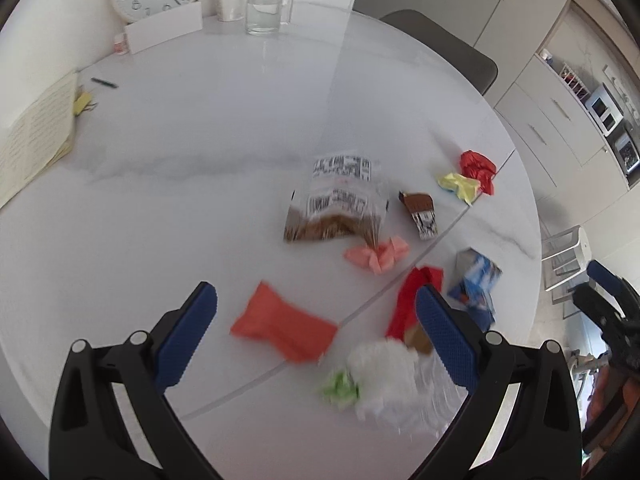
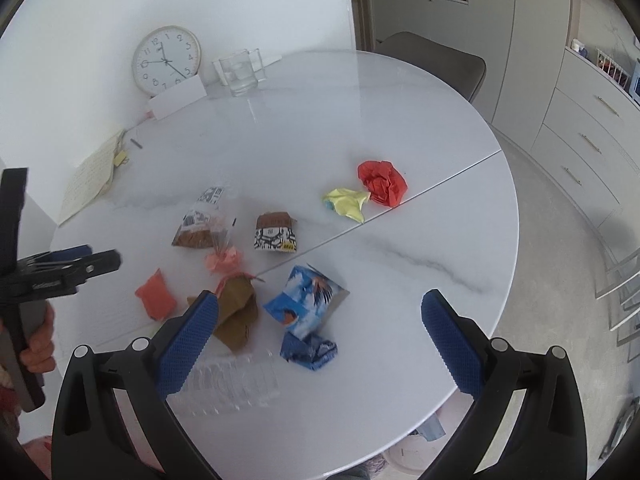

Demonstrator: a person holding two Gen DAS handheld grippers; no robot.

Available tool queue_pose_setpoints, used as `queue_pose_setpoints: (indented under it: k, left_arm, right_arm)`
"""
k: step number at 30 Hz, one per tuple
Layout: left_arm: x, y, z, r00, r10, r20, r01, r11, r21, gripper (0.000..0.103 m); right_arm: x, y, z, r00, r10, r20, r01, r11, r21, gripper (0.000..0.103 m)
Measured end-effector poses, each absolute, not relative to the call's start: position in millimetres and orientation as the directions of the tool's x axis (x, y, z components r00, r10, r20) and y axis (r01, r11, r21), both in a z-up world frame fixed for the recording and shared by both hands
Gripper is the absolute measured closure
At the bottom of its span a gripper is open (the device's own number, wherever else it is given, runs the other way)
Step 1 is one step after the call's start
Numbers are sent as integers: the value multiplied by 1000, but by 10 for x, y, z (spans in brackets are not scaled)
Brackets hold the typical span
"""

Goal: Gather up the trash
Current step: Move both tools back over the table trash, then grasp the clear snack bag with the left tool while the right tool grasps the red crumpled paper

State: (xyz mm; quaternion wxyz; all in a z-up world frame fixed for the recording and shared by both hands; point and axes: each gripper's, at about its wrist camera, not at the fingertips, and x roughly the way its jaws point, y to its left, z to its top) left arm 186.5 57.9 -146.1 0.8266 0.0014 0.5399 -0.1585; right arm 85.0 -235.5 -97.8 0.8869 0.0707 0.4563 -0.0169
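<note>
Two grippers hang over the round table (image 2: 400,92), both with jaws spread wide and nothing between them. Ahead of the left gripper (image 1: 316,316) lies an orange packet (image 1: 284,326), with a white wad (image 1: 384,368) and a green scrap (image 1: 340,388) nearer its right finger. Ahead of the right gripper (image 2: 320,320) lie a blue carton (image 2: 306,300) and a blue wrapper (image 2: 309,350), a brown wrapper (image 2: 238,312) beside its left finger, and a clear bottle (image 2: 236,384) lower down. Farther off sit a red ball (image 2: 382,182), a yellow ball (image 2: 348,202), a pink ball (image 2: 225,261), a snack bag (image 2: 196,228) and a brown pack (image 2: 276,232).
</note>
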Motion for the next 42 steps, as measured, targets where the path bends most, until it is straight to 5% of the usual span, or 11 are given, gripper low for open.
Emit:
queue_pose_setpoints:
  k: [17,26,34,38,40,42]
  left_arm:
    - [2970,-221,-2270,238,-200,-950,302,945,-124,8]
    - [3071,-269,-2224,270,-202,-941,329,938,-107,50]
    - [3195,-57,-2143,263,-252,-931,274,945,-179,54]
    - [3215,22,-2027,289,-262,-921,257,948,-189,54]
    - [3201,74,-1948,306,-266,-914,248,949,-194,54]
    - [3187,106,-1882,321,-268,-908,241,951,-196,54]
  right_arm:
    - [1592,-2558,-1163,525,-26,-851,174,982,77,2]
    - [2219,-2926,-1420,502,-35,-864,186,980,68,2]
    - [2858,-3274,-1871,433,-38,-901,235,969,72,3]
    - [2989,-3367,-2028,391,8,-921,250,962,115,25]
    - [3006,-3362,-2053,379,31,-925,242,961,132,49]
    - [3013,-3335,-2033,384,31,-923,224,966,126,55]
